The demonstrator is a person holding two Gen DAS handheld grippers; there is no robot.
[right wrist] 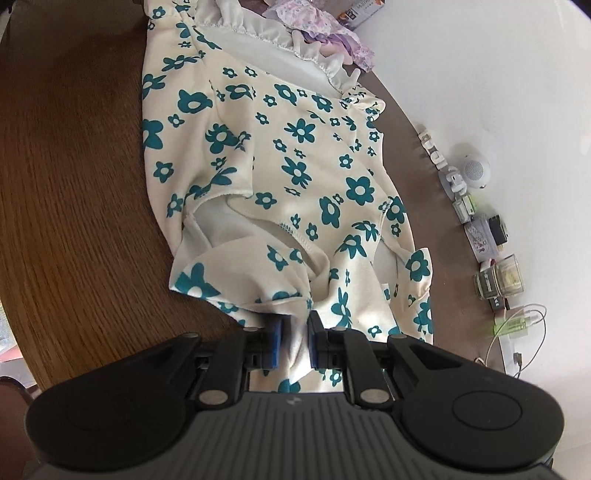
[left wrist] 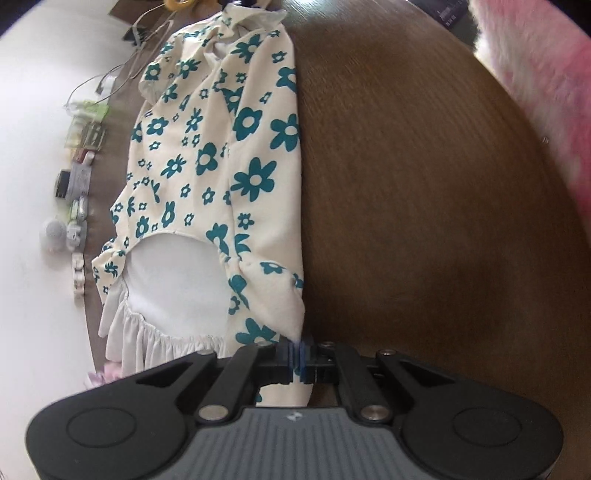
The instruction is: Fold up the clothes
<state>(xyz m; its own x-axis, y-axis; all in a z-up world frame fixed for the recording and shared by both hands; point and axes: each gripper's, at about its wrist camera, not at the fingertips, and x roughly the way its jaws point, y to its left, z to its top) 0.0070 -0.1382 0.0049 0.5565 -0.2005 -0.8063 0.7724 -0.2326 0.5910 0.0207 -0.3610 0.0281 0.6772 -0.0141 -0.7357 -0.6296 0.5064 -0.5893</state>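
Note:
A cream garment (left wrist: pixel 221 166) printed with teal flowers lies lengthwise on the brown wooden table (left wrist: pixel 406 184). Its white ruffled neckline (left wrist: pixel 147 332) is at the near end in the left wrist view. My left gripper (left wrist: pixel 300 354) is shut on the garment's near right edge, with a corner of fabric pinched between the pads. In the right wrist view the same garment (right wrist: pixel 295 155) runs away from me, its ruffle (right wrist: pixel 266 33) at the far end. My right gripper (right wrist: pixel 294 332) is shut on a bunched fold of the hem end, which fills the space between its blue pads (right wrist: pixel 275 343).
Small bottles, boxes and figurines (left wrist: pixel 79 177) line the table edge by the white wall, also on the right in the right wrist view (right wrist: pixel 484 236). Cables (right wrist: pixel 517 321) lie near them. A pink fluffy item (left wrist: pixel 546 74) sits far right. A purple cloth (right wrist: pixel 325 22) lies beyond the ruffle.

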